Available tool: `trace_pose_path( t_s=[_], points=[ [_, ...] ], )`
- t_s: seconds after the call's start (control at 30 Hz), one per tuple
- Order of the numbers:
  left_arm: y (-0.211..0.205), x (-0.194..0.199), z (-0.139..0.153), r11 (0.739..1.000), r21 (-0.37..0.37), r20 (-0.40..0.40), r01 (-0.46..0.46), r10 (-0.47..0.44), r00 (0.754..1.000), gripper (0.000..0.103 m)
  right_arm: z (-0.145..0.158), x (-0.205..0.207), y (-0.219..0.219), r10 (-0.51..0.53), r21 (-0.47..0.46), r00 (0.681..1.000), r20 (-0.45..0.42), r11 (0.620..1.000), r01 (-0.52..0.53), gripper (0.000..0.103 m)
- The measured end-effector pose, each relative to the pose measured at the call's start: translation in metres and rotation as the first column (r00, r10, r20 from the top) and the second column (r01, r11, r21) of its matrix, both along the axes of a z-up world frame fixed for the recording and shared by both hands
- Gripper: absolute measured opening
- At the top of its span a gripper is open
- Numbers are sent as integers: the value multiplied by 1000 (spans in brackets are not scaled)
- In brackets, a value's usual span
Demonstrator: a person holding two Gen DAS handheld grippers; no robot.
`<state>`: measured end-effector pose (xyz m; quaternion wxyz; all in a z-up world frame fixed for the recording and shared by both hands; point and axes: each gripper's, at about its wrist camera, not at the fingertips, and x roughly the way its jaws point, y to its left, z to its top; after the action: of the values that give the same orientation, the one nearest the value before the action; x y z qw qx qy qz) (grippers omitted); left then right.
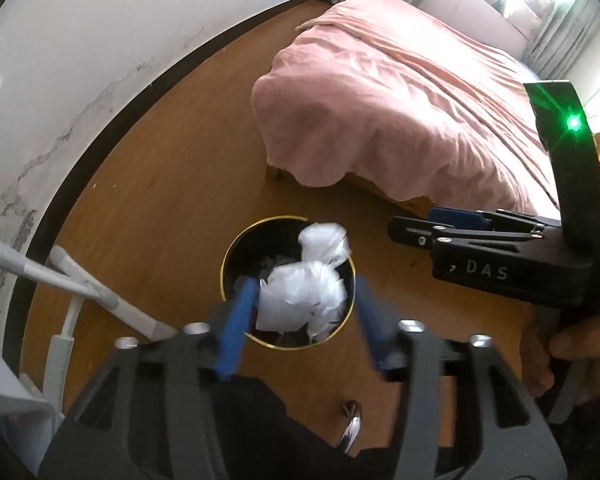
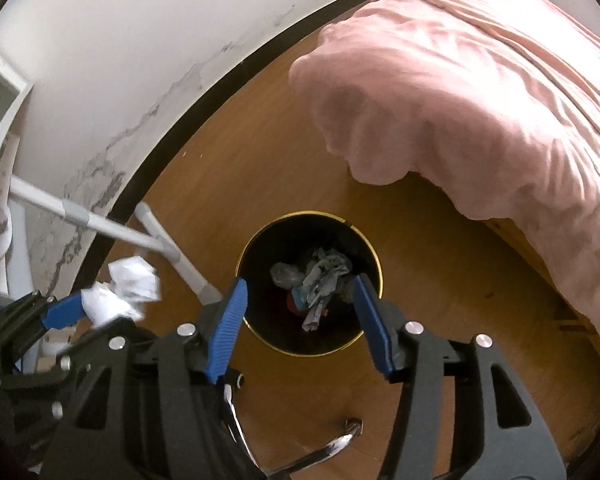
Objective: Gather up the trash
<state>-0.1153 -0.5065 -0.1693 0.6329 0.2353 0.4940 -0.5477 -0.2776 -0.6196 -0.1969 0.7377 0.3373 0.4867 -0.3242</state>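
Wad [image 1: 300, 296] between parted left jaws

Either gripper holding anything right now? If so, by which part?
Right gripper: empty, jaws open. Left gripper: not clamped; white plastic wad touches one finger only, gap to the other, above the bin.
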Motion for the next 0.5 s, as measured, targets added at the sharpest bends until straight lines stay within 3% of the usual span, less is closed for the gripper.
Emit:
trace_pose_path(
  t_s=[0.3, 0.43, 0.5],
  points=[
    [7, -6, 26, 1000, -21, 26, 5, -5, 1000, 67, 7, -6, -3, -42, -17, 999, 20, 999, 42, 57],
    [27, -5, 57, 999, -39, 87, -22, 26, 996, 77, 23, -5, 8, -34, -68, 999, 28, 997, 36, 57],
    [45, 0, 82, 998, -54, 89, -43, 48, 995, 78, 40, -3, 17, -30, -110, 998, 50, 993, 35, 58]
  ],
)
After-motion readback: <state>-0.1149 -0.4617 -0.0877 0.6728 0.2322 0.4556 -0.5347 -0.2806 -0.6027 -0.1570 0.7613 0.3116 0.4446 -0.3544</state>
